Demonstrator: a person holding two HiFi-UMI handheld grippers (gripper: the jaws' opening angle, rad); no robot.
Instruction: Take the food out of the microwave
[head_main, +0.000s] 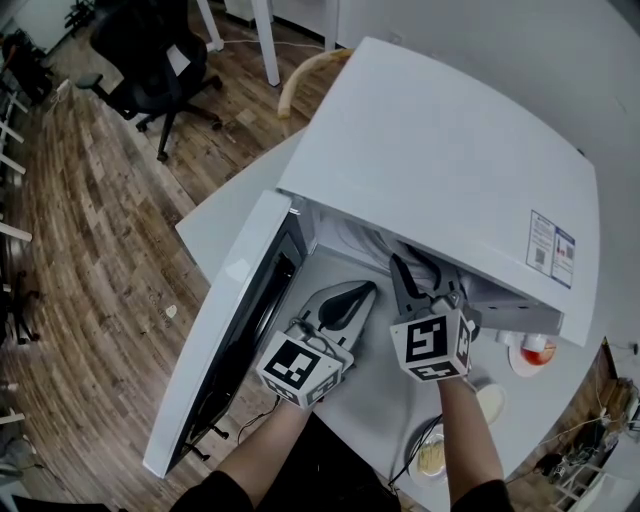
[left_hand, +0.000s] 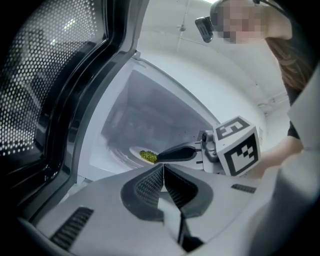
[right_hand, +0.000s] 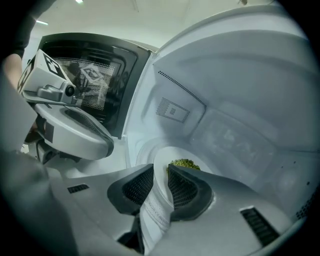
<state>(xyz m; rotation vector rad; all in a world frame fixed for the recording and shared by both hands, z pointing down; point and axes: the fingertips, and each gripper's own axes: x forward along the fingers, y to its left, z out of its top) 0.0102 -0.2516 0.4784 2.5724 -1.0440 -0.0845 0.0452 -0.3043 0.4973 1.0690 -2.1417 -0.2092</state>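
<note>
Since the white table (head_main: 225, 225) carries a big white microwave (head_main: 440, 150) whose door (head_main: 235, 330) hangs wide open toward the lower left of the head view, the opening step looks done.

Left hand-held gripper (head_main: 350, 298) sits bottom centre at the cavity mouth, near the door's inner side. Its jaws are pressed together w/ nothing between them.

Right hand-held gripper (head_main: 412, 272), just to its right, reaches further in under the oven's top edge. In the right gripper view its pads are clamped on the near rim of a white plate (right_hand: 159, 165), w/ the rim running down between the jaws.

The plate is inside the cavity, centre of that view, and looks to sit on the oven floor. A small heap of green food (right_hand: 184, 163) lies on it just beyond the right jaw tip.

Progress, as a judgement: approx. halfway. Door open and plate gripped, but the plate is not yet out of the cavity. Left to do: draw it out level so the food doesn't slide, then set it on the table, poss. by the small dishes (head_main: 492, 400) at lower right of the head view.
</note>
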